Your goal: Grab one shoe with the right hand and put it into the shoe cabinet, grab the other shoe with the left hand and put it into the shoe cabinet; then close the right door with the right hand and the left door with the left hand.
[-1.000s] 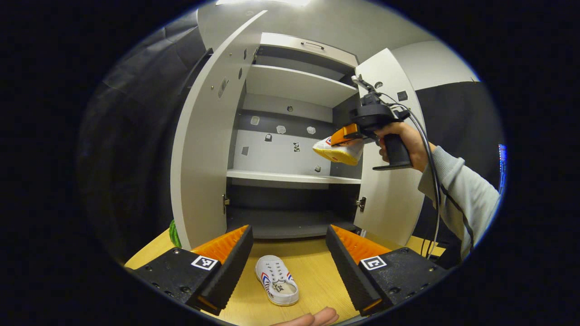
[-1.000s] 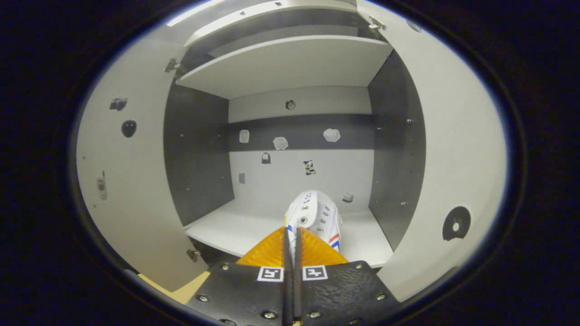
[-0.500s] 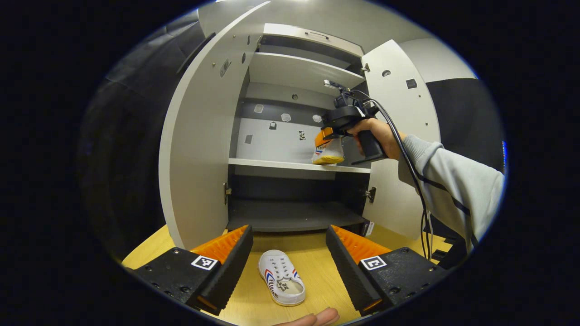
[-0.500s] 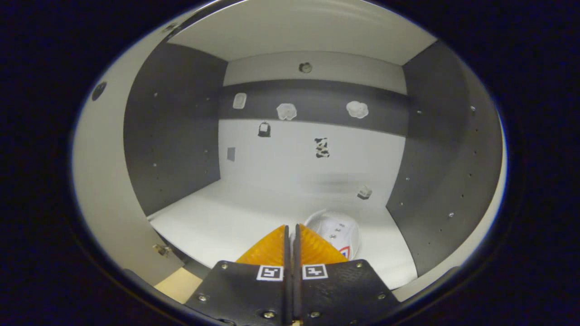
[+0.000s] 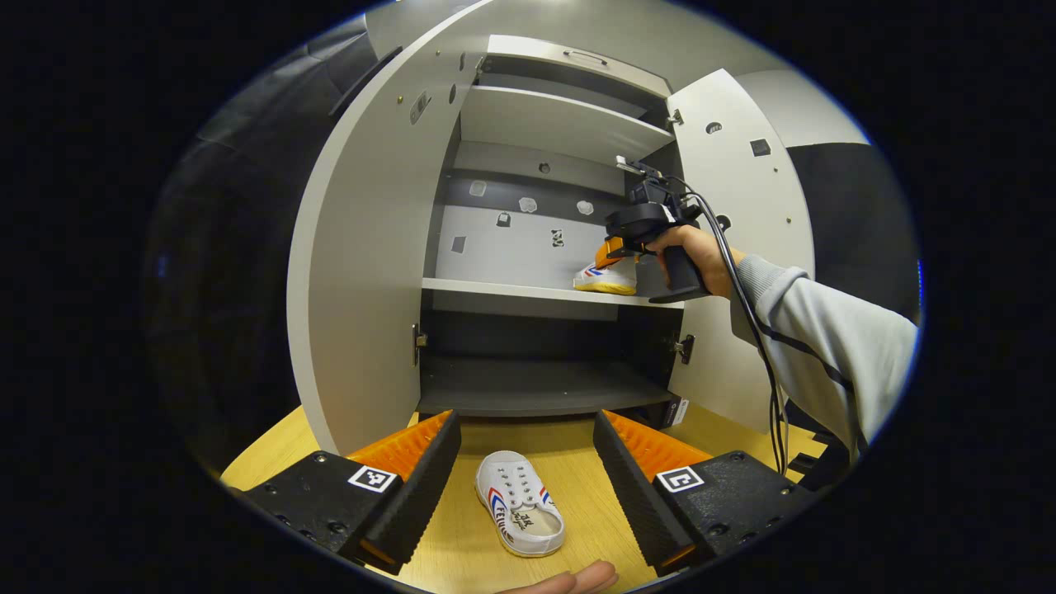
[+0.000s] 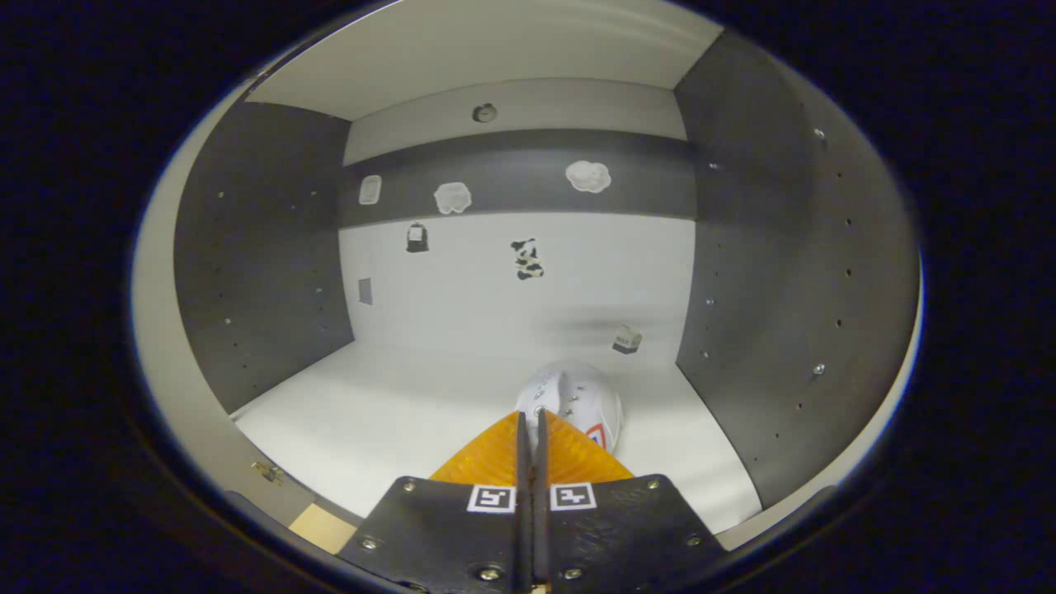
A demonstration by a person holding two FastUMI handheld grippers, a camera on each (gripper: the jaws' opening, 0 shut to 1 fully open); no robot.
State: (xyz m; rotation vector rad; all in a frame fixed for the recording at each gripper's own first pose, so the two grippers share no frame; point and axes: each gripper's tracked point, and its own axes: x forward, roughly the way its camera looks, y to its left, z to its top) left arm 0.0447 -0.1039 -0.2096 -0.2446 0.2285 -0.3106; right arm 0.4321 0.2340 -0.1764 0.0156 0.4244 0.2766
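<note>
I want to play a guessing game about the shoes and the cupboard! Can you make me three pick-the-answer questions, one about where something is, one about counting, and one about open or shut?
1. Where is the shoe that the right hand-held gripper holds?
A. on the wooden floor
B. on the middle shelf of the shoe cabinet
C. on top of the cabinet

2. How many white shoes can you see in the left gripper view?
A. one
B. two
C. four

3. How are the cabinet doors?
A. both open
B. both shut
C. one open, one shut

Answers: 1 B, the held shoe sits on the middle shelf. 2 B, that one plus the shoe on the floor between the open left hand-held gripper. 3 A, the left door and right door both stand swung wide.
</note>
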